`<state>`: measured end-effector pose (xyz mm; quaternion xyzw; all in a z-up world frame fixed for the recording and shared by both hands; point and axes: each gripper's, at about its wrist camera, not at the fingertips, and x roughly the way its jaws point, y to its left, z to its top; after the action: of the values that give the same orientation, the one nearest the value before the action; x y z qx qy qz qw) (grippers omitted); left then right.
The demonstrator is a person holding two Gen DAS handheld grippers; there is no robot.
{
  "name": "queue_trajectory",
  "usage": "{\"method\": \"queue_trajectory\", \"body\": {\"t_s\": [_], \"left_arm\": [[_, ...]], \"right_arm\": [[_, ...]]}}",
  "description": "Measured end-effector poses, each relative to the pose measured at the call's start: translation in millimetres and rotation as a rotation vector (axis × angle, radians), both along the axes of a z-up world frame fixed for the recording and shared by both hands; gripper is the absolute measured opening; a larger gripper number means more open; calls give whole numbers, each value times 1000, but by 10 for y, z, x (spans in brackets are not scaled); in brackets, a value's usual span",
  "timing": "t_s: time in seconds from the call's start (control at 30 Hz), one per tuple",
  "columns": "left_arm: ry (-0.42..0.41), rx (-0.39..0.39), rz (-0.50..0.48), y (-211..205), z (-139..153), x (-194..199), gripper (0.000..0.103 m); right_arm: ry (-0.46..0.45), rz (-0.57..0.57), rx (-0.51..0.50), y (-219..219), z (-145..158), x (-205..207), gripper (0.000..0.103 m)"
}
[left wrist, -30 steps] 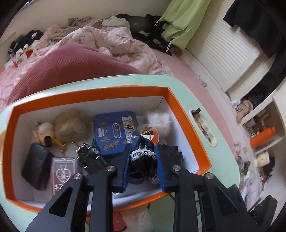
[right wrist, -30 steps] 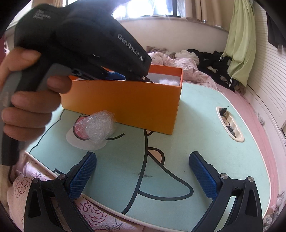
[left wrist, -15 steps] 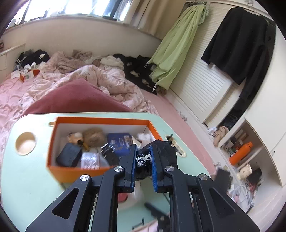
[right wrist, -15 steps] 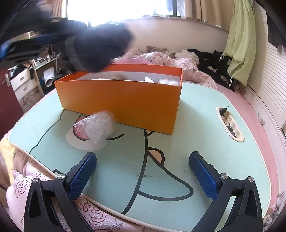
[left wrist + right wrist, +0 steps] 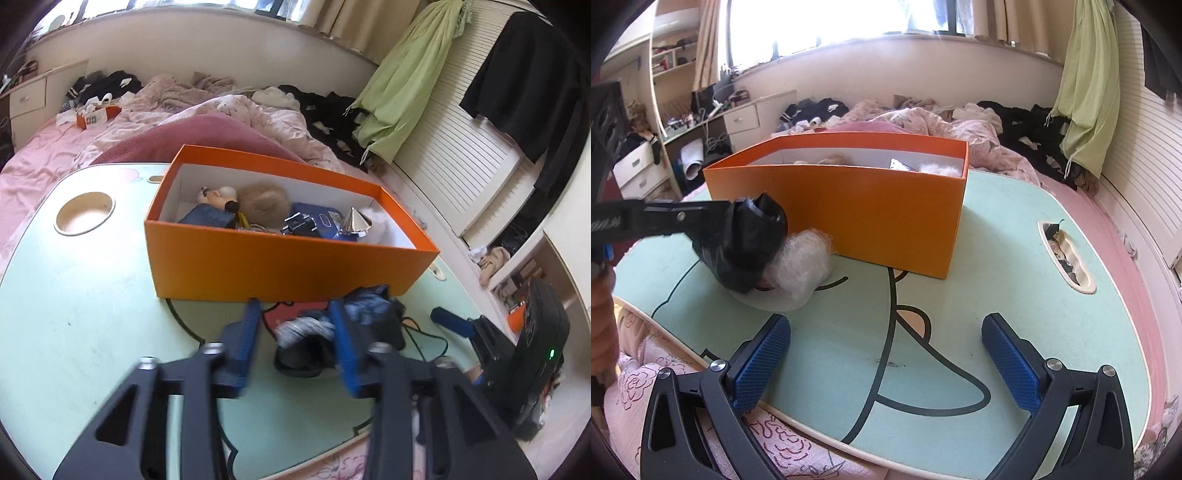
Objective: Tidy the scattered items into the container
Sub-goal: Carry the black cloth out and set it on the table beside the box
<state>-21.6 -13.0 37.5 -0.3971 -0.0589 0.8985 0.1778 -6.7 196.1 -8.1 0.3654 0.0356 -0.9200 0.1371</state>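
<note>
The orange box (image 5: 280, 266) at frame centre already holds several trinkets, but a black bundle (image 5: 738, 247) and a white bubble-wrapped item (image 5: 801, 266) lie on the table (image 5: 1015, 280) against its near wall. The left tongs (image 5: 295, 332) are parted around the bundle; the right tongs (image 5: 886, 365) gape empty at lower frame.

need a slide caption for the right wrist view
Open right gripper hovers over the mint table facing the orange box.

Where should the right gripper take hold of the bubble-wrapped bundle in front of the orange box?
Probably across its rounded middle, from above: the orange box wall stands right behind the bubble-wrapped bundle, black fabric presses against one side, and the right gripper has its jaws open.
</note>
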Motion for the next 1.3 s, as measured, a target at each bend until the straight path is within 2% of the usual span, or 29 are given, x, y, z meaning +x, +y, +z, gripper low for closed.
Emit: {"method": "queue_trajectory", "body": {"t_s": [0.03, 0.17, 0.27, 0.47, 0.57, 0.6, 0.67, 0.77, 0.87, 0.93, 1.03, 1.17, 1.3], "left_arm": [[19, -23, 5, -7, 7, 50, 68], [115, -109, 62, -62, 9, 277, 82], [114, -157, 86, -92, -117, 361, 83], [154, -176, 101, -73, -252, 409, 90], [166, -133, 118, -160, -205, 463, 90], [208, -79, 130, -239, -150, 537, 90], [256, -39, 122, -295, -75, 609, 90], [207, -96, 59, -197, -109, 611, 90], [169, -100, -10, -84, -214, 645, 90], [158, -134, -29, -8, -274, 630, 90], [177, -242, -20, 82, -354, 643, 91], [189, -250, -25, 81, -357, 660, 91], [191, -266, -3, 49, -374, 625, 103]], "right_arm": [[1, -1, 1, 1, 1, -4, 103], [2, -3, 3, -24, -4, 0, 103], [2, -2, 3, -19, -3, -2, 103], [2, -2, 3, -21, -2, 0, 103], [2, -2, 3, -18, -1, -1, 103], [2, -2, 3, -19, -1, -1, 103], [2, -2, 3, -24, -1, 1, 103], [2, -2, 3, -20, -1, -1, 103], [2, -2, 3, -19, -1, -1, 103], [2, -2, 3, -23, -1, 0, 103], [3, -3, 4, -26, -2, 2, 103], [3, -3, 4, -28, -2, 5, 103], [0, 0, 0, -22, 5, 6, 102]]}}
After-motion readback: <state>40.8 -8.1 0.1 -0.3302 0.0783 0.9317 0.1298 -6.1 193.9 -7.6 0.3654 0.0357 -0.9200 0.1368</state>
